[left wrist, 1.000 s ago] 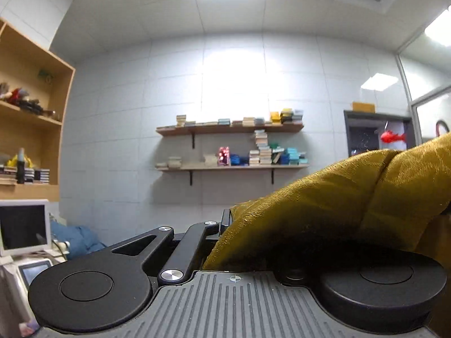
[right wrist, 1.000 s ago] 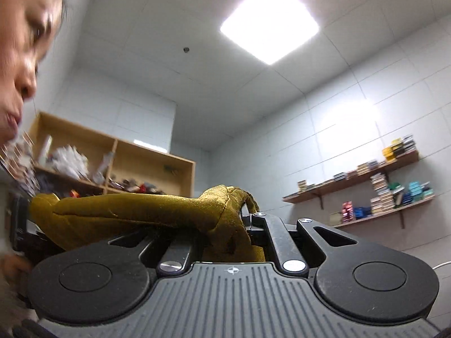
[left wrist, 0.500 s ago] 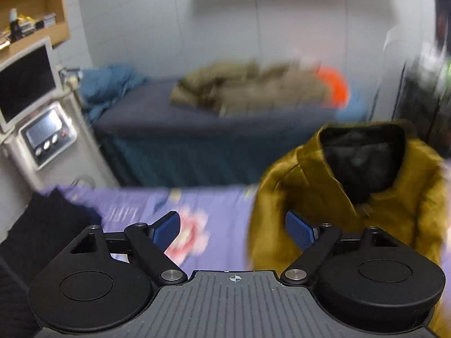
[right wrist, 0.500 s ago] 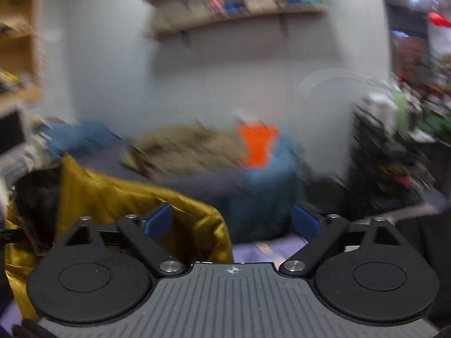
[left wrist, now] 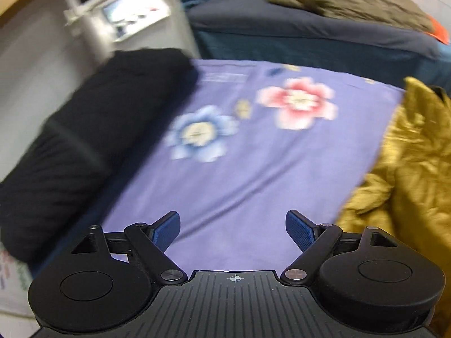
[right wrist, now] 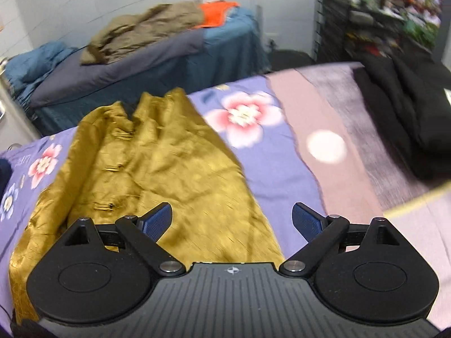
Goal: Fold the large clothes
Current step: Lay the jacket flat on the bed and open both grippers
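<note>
A mustard-gold jacket (right wrist: pixel 157 166) lies spread front-up on the purple flowered bedsheet (right wrist: pixel 265 163), collar toward the far edge. My right gripper (right wrist: pixel 231 219) hovers above its lower right hem, jaws still opening, nothing between the blue pads. In the left wrist view the same jacket (left wrist: pixel 408 163) bunches at the right edge. My left gripper (left wrist: pixel 232 229) is wide open over bare sheet (left wrist: pixel 239 174), left of the jacket and holding nothing.
A black folded garment (left wrist: pixel 93 129) lies at the sheet's left side, another black garment (right wrist: pixel 408 112) at the right. Beyond stands a second bed (right wrist: pixel 157 56) with an olive coat (right wrist: pixel 146 28) and orange cloth. A grey machine with a screen (left wrist: pixel 132 14) stands far left.
Both grippers were shut on the gold jacket, held high and pointing at the wall. They have let go, swung down toward the bed, and the jacket now lies on the sheet.
</note>
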Demonstrator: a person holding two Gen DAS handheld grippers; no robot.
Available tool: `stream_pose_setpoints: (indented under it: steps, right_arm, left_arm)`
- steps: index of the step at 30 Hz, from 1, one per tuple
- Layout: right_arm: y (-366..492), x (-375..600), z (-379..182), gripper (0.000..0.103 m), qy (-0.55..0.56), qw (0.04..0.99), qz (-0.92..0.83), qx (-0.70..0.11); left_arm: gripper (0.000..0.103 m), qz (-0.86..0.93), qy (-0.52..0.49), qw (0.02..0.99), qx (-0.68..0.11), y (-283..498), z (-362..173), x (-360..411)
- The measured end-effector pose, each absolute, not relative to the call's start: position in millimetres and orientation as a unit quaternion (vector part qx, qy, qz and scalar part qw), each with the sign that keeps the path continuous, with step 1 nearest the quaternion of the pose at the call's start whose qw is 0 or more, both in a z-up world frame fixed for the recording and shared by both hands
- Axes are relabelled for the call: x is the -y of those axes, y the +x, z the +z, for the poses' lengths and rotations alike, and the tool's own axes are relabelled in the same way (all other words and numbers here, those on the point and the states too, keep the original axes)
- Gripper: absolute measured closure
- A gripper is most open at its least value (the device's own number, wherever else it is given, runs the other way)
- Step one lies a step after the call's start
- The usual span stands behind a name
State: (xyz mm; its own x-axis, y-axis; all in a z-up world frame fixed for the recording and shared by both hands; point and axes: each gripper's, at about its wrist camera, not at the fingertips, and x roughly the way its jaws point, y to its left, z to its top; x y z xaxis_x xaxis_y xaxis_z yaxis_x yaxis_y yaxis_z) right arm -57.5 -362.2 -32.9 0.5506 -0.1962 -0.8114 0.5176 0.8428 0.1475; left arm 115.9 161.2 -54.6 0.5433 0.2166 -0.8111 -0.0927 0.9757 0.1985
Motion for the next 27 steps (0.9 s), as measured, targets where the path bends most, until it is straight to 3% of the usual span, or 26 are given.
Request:
stream_pose_setpoints:
  steps: [4, 11, 15, 20, 27]
  right_arm:
    - [-67.3, 365.7, -37.7, 0.010, 0.202, 0.856, -0.200, -0.432]
    - [-78.2, 343.3, -52.3, 0.009, 0.217, 0.848, -0.154, -0.459]
    - [-90.2, 328.9, -56.1, 0.009, 0.213, 0.846, -0.128, -0.471]
    - [-102.6, 312.3, -63.5, 0.009, 0.204, 0.843, -0.103, -0.488]
    - [-110.8, 300.9, -62.0, 0.009, 0.197, 0.843, -0.081, -0.494]
  left_arm:
    - [0.000, 0.096, 0.065, 0.882, -0.457, 88.1, -41.6, -164.7]
    - [0.000, 0.011, -0.009, 0.865, -0.502, 37.5, -45.3, -123.6]
    - [0.000, -0.061, -0.017, 0.877, -0.476, -1.2, -30.9, -85.8]
    - [0.000, -0.147, 0.104, 0.880, -0.439, -36.9, -29.2, -23.7]
    - [0.000, -0.134, 0.244, 0.842, -0.463, -44.9, -88.7, 32.1]
